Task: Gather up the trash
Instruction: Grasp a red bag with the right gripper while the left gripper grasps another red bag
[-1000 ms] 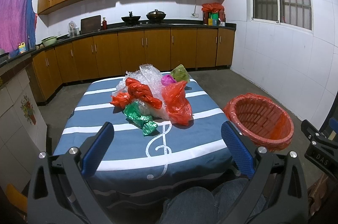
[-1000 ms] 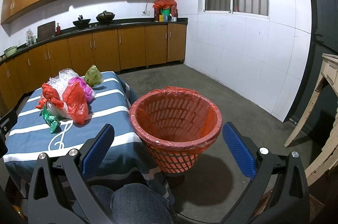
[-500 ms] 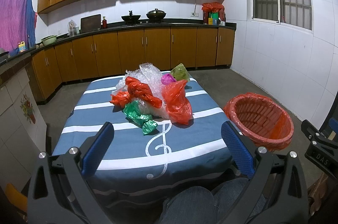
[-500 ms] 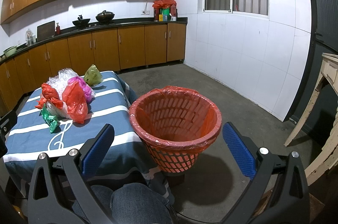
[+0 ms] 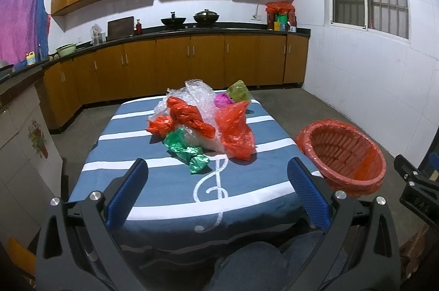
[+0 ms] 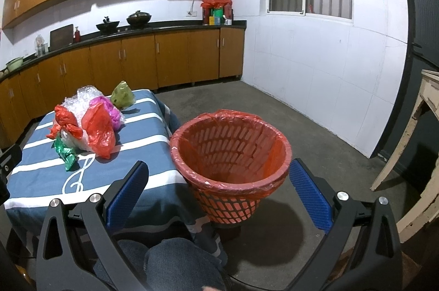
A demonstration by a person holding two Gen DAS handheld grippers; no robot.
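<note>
A heap of trash lies in the middle of the blue striped table (image 5: 153, 197): a red plastic bag (image 5: 236, 132), a knotted red bag (image 5: 189, 115), a green wrapper (image 5: 186, 148), clear bubble wrap (image 5: 197, 96), a pink scrap (image 5: 222, 99) and an olive bag (image 5: 239, 93). The heap also shows in the right wrist view (image 6: 96, 129). A red-lined basket (image 5: 343, 154) stands right of the table (image 6: 230, 148). My left gripper (image 5: 216, 192) is open and empty before the table's near edge. My right gripper (image 6: 219, 192) is open and empty, just short of the basket.
Wooden kitchen cabinets (image 5: 192, 63) and a dark counter with pots run along the back wall. A white tiled wall (image 6: 315, 66) stands on the right. A pale wooden table leg (image 6: 406, 137) is at far right. My knee (image 6: 175, 263) is below the grippers.
</note>
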